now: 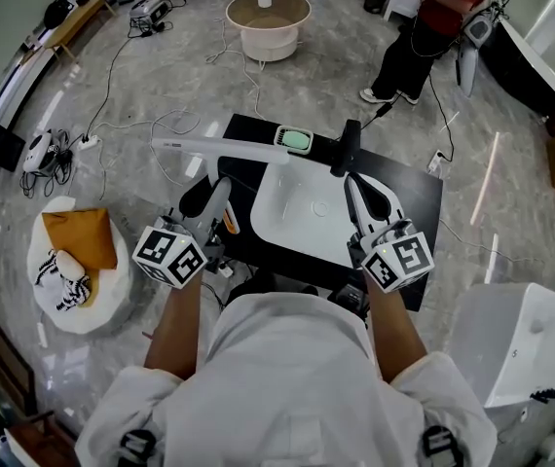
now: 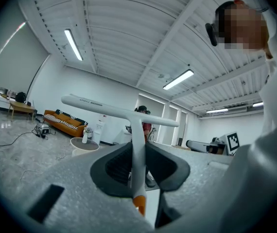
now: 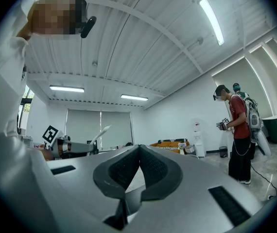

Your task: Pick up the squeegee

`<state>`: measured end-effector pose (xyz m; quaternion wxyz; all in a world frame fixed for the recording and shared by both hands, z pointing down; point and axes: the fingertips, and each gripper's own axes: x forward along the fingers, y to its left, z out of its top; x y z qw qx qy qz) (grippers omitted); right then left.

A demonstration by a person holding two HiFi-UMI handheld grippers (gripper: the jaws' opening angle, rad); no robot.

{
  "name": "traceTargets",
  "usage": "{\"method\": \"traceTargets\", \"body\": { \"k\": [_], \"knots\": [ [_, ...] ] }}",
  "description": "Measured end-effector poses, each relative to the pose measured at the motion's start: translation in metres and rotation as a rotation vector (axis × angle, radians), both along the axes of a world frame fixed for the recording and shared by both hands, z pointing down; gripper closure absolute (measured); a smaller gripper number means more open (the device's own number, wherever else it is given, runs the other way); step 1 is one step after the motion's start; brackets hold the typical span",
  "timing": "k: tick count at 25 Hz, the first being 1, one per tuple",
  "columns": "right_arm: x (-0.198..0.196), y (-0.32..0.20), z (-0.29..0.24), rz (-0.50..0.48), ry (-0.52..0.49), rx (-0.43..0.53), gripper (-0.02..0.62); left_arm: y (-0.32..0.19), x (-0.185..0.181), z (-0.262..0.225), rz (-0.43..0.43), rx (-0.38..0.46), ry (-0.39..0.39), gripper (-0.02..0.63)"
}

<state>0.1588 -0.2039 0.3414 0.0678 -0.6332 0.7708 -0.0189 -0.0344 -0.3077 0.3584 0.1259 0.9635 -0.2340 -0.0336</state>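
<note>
My left gripper [image 2: 138,166] is closed partway, pinching the handle of the squeegee [image 2: 136,130] between its pads, and my right gripper [image 3: 138,154] is closed on nothing. The T-blade rides level in the air ahead, so I'd keep the pinch firm and lift steadily, clear of the sink [image 1: 297,212] beyond.

Your room evenly bright under ceiling strip lights [image 2: 74,44], soft glare streaks on your glossy floor [image 1: 497,163], fisheye bending, dark corners, close foreground blurred.

Squeegee [image 1: 221,148]: smooth white plastic. Basin [image 1: 297,212]: glossy white. Tabletop [image 1: 414,197]: matt black. Floor [image 1: 161,76]: polished stone look.
</note>
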Motion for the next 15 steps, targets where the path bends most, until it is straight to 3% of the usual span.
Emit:
{"method": "traceTargets", "body": {
  "k": [15],
  "knots": [
    [-0.006, -0.012, 0.012, -0.011, -0.018, -0.034, 0.581, -0.011, 0.000, 0.012, 0.017, -0.070, 0.016, 0.517]
  ]
}}
